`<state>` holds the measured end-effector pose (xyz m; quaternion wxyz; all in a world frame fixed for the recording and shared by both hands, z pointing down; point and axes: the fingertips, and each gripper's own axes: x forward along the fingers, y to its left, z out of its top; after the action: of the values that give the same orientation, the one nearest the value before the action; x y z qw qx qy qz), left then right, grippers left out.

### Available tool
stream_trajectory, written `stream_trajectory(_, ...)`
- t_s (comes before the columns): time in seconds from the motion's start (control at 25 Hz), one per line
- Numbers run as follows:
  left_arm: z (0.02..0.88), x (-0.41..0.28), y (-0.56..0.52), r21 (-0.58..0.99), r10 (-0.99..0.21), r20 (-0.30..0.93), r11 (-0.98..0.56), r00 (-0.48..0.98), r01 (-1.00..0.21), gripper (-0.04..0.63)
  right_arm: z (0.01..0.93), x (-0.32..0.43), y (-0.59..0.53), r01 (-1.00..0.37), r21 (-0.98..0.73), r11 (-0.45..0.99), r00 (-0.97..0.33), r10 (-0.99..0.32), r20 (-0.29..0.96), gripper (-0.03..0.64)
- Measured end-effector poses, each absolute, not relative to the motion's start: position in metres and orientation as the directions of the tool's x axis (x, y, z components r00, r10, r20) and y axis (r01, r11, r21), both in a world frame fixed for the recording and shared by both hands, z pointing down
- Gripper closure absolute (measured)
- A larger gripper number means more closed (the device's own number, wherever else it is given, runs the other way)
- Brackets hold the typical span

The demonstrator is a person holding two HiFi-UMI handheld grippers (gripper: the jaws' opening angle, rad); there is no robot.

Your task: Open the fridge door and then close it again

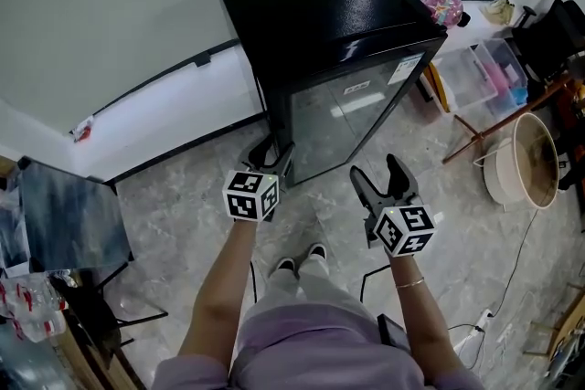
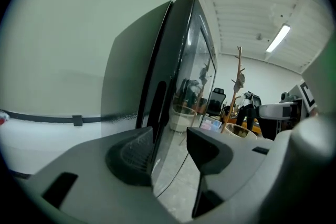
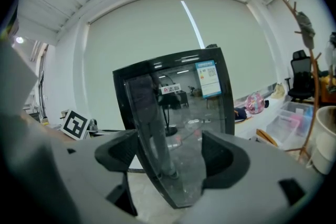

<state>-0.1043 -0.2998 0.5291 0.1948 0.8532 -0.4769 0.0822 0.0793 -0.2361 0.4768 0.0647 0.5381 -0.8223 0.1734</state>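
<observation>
Fridge point(image 1: 329, 23) stands upright on the floor, long axis vertical, back to the far white wall point(image 1: 119, 5), its closed glass door point(image 1: 343, 119) facing near and slightly right toward the person. It is black with a glossy top and carries a pale label point(image 1: 405, 68) at the door's upper right. The left claw point(image 1: 274, 155) sits at the door's left edge; the right claw point(image 1: 377, 171) hangs before the glass. Clear storage boxes point(image 1: 484, 73) and a round white tub point(image 1: 526, 162) lie right, and a dark chair point(image 1: 64, 215) near left.

In the left gripper view, the jaws stand apart astride the door's edge, the right pad clear of the glass; a wooden coat stand point(image 2: 237, 81) rises beyond.

In the right gripper view, the jaws are apart and empty, the fridge framed between them.
</observation>
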Motion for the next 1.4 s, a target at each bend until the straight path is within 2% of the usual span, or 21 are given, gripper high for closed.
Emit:
stream_trajectory(0.6,0.540,-0.111,-0.308,0.280,-0.811,0.314,-0.417,0.493,-0.864,0.482,0.494,0.087,-0.242,-0.901,-0.245,0.358,-0.424,-0.845,0.326,0.239)
stream_trajectory(1.4,0.539,-0.111,-0.305,0.279,-0.778,0.367,-0.430,0.510,-0.858,0.497,0.470,0.078,-0.229,-0.902,-0.221,0.370,-0.423,-0.859,0.288,0.239)
